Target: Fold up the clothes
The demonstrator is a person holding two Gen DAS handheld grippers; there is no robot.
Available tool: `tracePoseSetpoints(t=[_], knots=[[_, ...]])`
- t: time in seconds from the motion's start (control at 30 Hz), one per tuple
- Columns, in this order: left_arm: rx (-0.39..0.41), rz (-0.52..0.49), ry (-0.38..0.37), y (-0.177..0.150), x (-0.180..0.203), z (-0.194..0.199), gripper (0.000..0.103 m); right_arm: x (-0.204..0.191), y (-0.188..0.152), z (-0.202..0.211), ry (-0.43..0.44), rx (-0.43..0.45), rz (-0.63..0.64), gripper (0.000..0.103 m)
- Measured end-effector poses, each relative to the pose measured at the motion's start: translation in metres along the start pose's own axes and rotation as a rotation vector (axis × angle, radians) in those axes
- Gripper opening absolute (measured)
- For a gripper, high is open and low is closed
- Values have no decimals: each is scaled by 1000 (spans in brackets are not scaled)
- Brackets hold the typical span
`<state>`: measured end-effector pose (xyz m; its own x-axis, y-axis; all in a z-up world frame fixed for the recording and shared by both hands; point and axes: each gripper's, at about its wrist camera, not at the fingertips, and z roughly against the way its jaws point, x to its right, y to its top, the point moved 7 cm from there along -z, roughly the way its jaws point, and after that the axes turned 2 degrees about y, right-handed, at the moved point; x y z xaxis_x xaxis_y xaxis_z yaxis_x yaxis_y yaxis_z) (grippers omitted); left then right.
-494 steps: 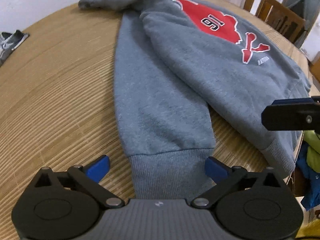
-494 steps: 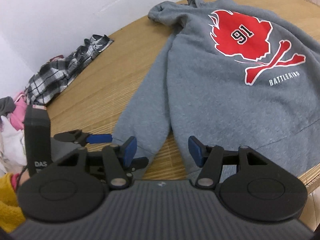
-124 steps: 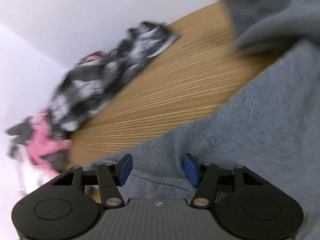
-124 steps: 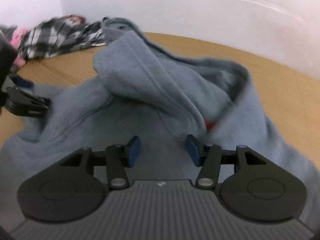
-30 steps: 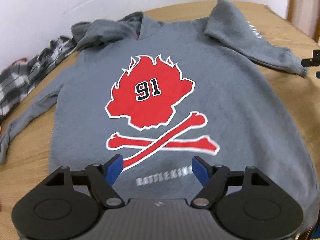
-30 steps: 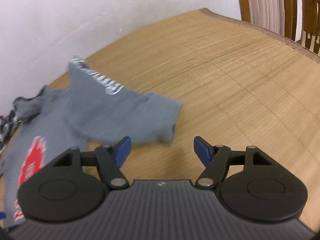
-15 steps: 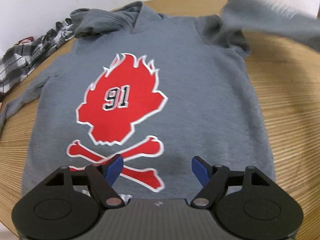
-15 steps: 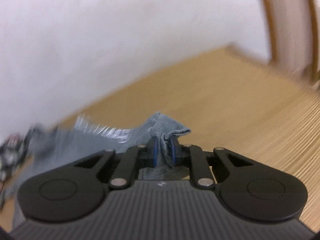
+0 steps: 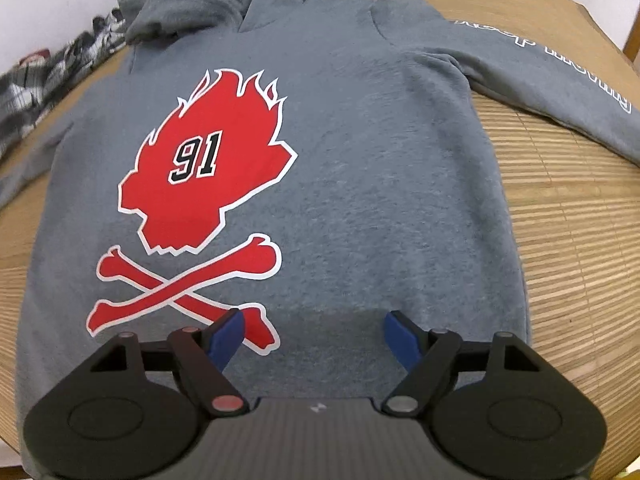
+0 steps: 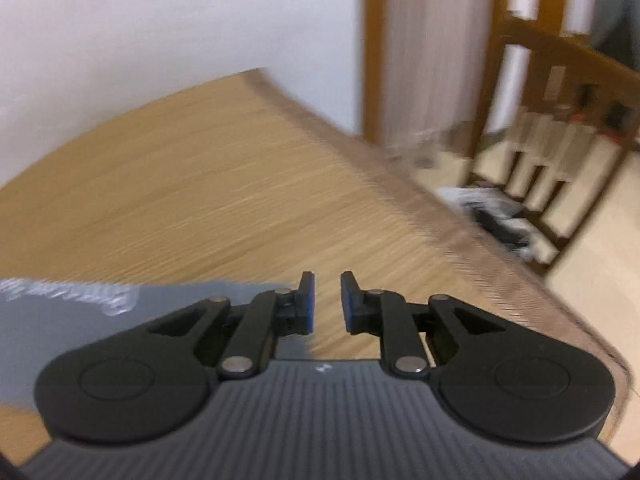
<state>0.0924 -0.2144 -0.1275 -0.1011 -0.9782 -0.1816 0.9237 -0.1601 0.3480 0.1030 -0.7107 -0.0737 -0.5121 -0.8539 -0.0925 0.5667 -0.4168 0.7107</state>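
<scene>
Left gripper hangs over the near hem of a grey hoodie, its blue pads spread wide apart with only flat cloth beneath them, nothing pinched. Right gripper shows a narrow gap between its pads; its jaws have just been opening a little, and nothing sits between them, though the printed grey sleeve lies just left of and under its near left finger.

A wooden table with fine slatted grain carries the hoodie. White wall stands behind the far edge. From the right wrist view, the table's right edge drops to a pale floor, with a wooden chair beyond, blurred.

A heap of black-and-white checked cloth lies at the far left, beside the hoodie's shoulder.

The hoodie lies flat, print side up: red flaming skull with "91" over crossed bones. Its long axis runs near to far, hood at the far end, hem nearest. One sleeve stretches out to the right, white lettering along it.
</scene>
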Motion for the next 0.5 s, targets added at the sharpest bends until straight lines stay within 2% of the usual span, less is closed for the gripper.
tracePoseSetpoints(t=[0.03,0.1,0.17,0.23,0.37,0.5], knots=[[-3,2,-2,1,0,0,79,-13,1,5,38,5,29,21],[-2,-1,2,4,2,-2,79,-48,0,15,119,24,85,30],[4,-5,6,4,2,0,79,-96,-9,22,228,21,135,35],[17,-10,11,3,-1,3,79,-143,-18,30,348,-3,169,33],[77,20,49,1,-31,20,79,-221,-75,58,540,-105,235,34],[134,72,155,-20,-98,43,79,-277,-145,105,715,-238,337,34]])
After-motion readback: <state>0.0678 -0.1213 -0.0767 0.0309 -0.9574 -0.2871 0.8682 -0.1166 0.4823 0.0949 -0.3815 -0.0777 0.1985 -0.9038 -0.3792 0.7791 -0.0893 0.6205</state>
